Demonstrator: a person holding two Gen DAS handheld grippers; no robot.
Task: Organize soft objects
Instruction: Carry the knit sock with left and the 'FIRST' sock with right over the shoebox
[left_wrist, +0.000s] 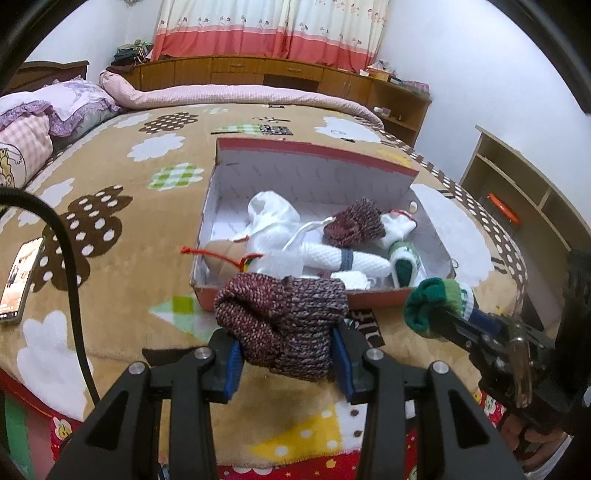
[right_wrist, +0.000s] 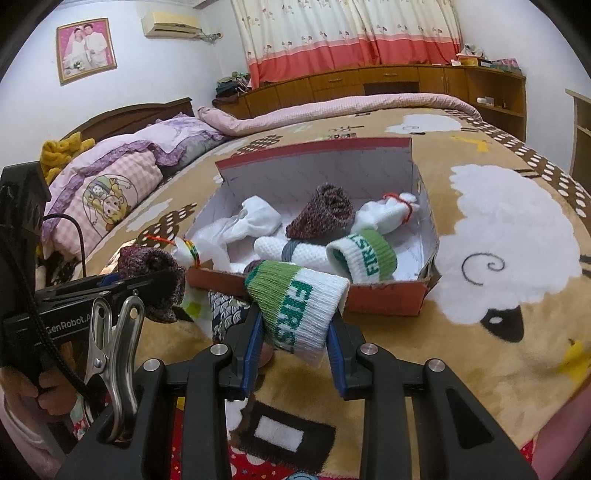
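— Two grippers, what was each doing?

— Left gripper (left_wrist: 286, 356) was clenched on a rolled maroon knit sock (left_wrist: 282, 325), lifted clear of the bedspread (left_wrist: 122, 266) just in front of the shoebox (left_wrist: 369, 297). Right gripper (right_wrist: 295, 356) was clamped on a rolled green-and-white sock (right_wrist: 297, 314) (its band read "FIRST"), also held up near the box's front wall.

— And inside the box?

— A second maroon roll (left_wrist: 352, 221) toward the back, a matching green-and-white roll (right_wrist: 364, 256) at the right, a white roll bound with a grey band (left_wrist: 343, 258) in the middle, plus loose white socks (left_wrist: 271, 216). A phone (left_wrist: 20, 280) lay on the bedspread, well apart at the left.
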